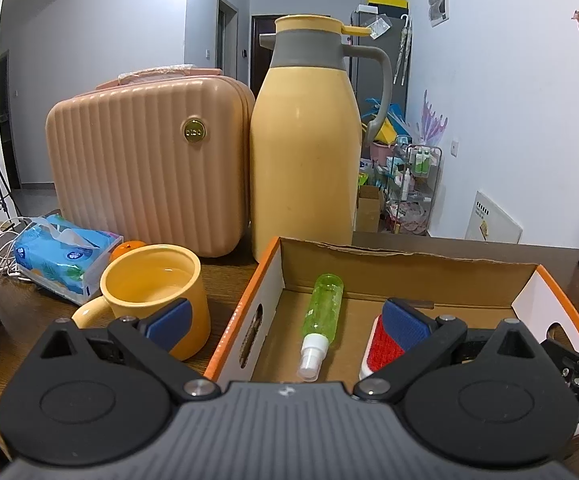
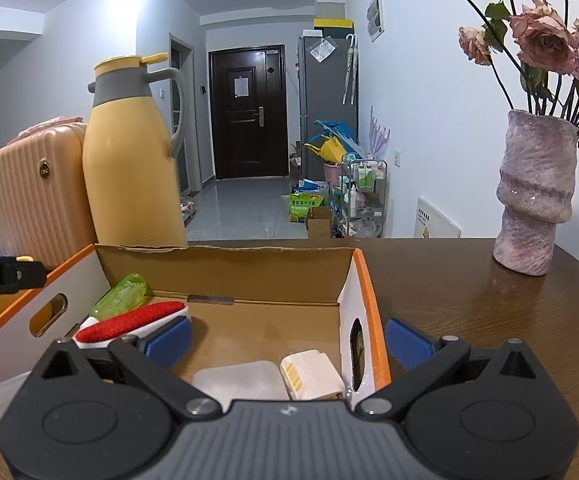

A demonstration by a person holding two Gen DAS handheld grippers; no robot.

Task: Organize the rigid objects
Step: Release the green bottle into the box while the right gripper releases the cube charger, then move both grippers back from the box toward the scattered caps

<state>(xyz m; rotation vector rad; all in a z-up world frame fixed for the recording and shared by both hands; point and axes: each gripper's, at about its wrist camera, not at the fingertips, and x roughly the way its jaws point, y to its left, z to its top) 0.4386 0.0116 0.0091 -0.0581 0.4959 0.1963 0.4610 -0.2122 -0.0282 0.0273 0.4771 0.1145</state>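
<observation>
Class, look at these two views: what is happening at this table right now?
A person is sorting small items into a cardboard box with two tools. The left hand-held gripper and the right hand-held gripper are both open and hold nothing. In the box lie a green spray bottle, a red brush, a clear lid and a cream item. A yellow mug stands outside on the table.

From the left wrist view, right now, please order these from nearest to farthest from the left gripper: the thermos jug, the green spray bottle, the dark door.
1. Green spray bottle: lying in the cardboard box, just ahead of the open left gripper.
2. Thermos jug: upright behind the box's far wall, beside the ribbed case.
3. Dark door: at the corridor's end.
</observation>
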